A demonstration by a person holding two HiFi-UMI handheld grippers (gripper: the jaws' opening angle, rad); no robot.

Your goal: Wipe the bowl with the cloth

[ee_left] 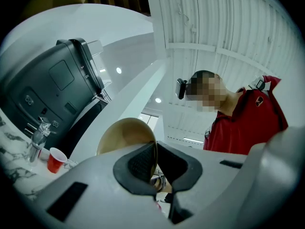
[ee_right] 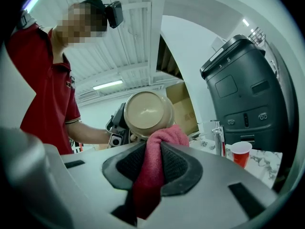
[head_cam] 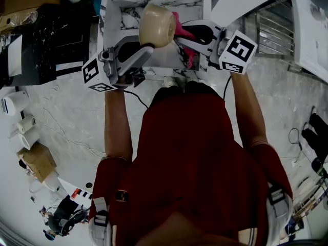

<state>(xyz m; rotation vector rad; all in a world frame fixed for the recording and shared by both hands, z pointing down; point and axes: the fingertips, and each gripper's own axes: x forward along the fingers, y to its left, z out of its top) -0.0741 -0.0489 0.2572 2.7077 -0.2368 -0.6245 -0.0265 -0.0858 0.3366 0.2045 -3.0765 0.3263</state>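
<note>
A cream bowl [head_cam: 158, 25] is held up on its side above the marble counter [head_cam: 119, 9]. My left gripper [head_cam: 145, 50] is shut on the bowl's rim [ee_left: 153, 149], which sits pinched between the dark pads. The bowl [ee_right: 146, 110] also shows in the right gripper view, its mouth facing that camera. My right gripper [ee_right: 153, 162] is shut on a pink-red cloth [ee_right: 151, 175]. The cloth's bunched tip [head_cam: 180, 31] meets the bowl's right side. In the left gripper view the cloth is hidden.
A red cup [ee_right: 240, 152] and a chrome tap [ee_right: 218, 136] stand on the counter beside a dark machine [ee_right: 243, 94]. Cardboard boxes [head_cam: 37, 160] and paper rolls [head_cam: 25, 129] lie on the floor at the left. A metal rack [head_cam: 271, 27] stands right of the counter.
</note>
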